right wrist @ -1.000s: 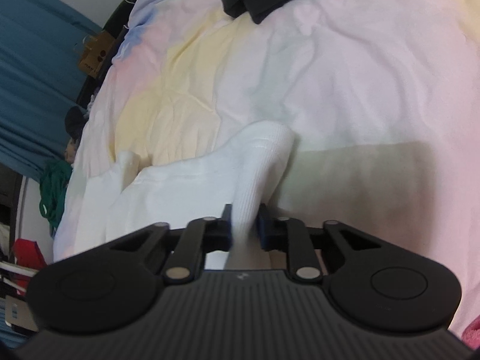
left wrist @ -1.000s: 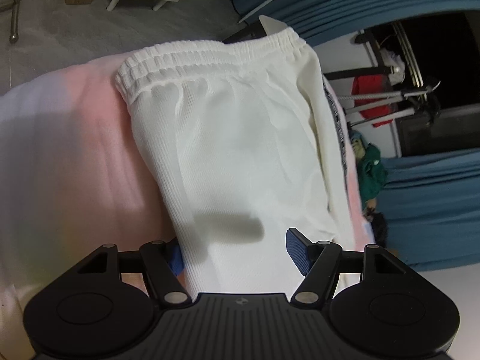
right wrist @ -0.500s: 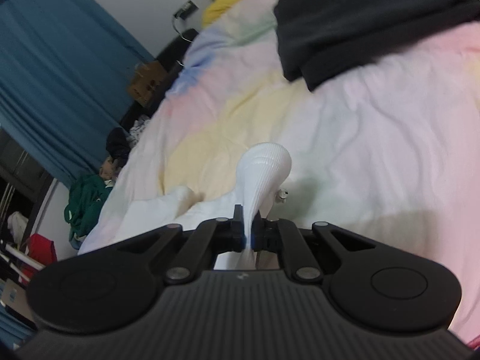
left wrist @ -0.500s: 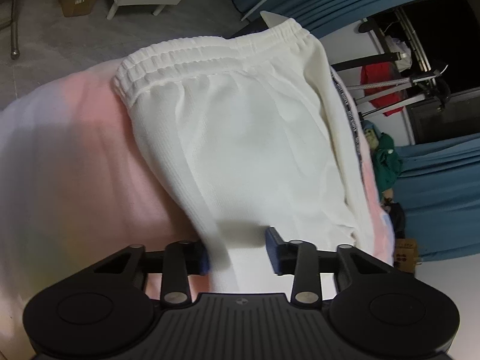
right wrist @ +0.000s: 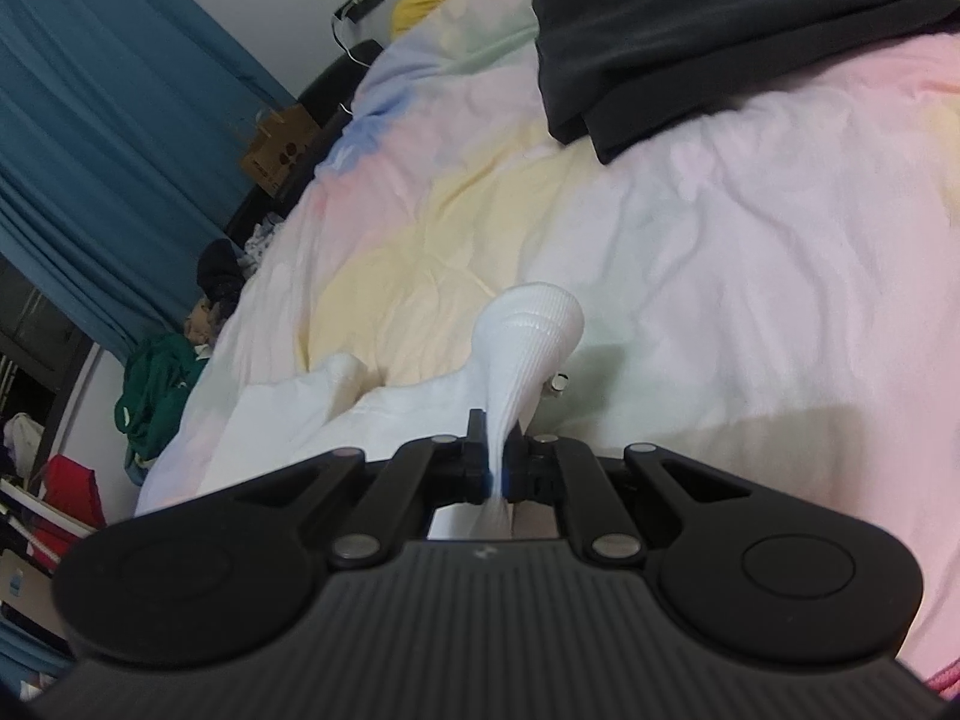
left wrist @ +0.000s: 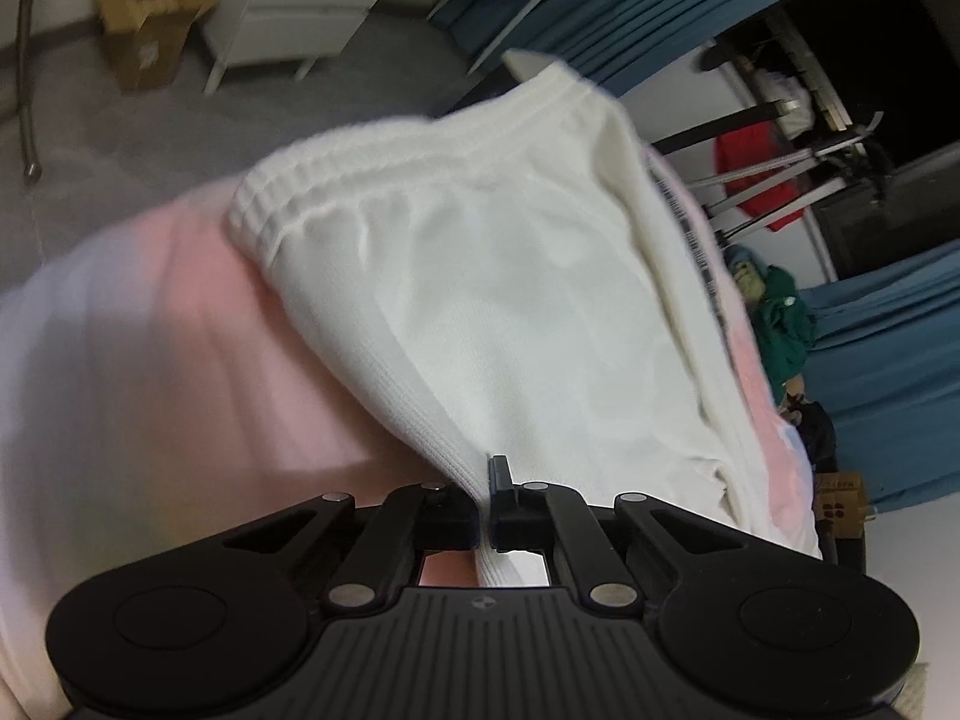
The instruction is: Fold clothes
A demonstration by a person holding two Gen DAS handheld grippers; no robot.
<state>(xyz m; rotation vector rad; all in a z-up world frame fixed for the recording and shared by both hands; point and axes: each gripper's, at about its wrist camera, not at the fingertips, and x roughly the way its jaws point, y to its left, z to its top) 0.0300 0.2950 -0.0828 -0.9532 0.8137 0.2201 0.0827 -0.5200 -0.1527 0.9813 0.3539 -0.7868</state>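
White trousers (left wrist: 498,312) lie on pastel bedspread (left wrist: 156,372), elastic waistband (left wrist: 384,180) at far end near bed edge, body spread fairly flat w/ printed side stripe (left wrist: 690,222) along rt edge. Left gripper (left wrist: 483,501): tongs together, clamped on ribbed hem edge of near trouser leg. Right gripper (right wrist: 495,462): tongs together, pinching ribbed cuff (right wrist: 531,330); cuff stands up off bed in a flared bunch, rest of fabric trailing down to left. Small toggle or cord end (right wrist: 559,383) visible just beside cuff; identity not clear.

Step in hand, as judged: both leg ends gripped, ready for carry toward waistband. To do well:

- Keep both clamps firm; ribbed knit bunches & slips if pressure eases.
- Lift both ends to same height; level hem gives straight fold line.
- Keep grippers apart enough to hold fabric taut betw. them, no sag in middle.
- Carry low over garment, avoid dragging bedspread.
- Aim hem at waistband, edges matched, side stripe kept along outer edge.
- Lower first, release after fabric rests flat.

Risks: soft bedding wrinkles under load; uneven pull skews fold; bunched cuff may land twisted.

Dark garment (right wrist: 720,30) lies well apart at far side of bed, seemingly folded; no interference expected.
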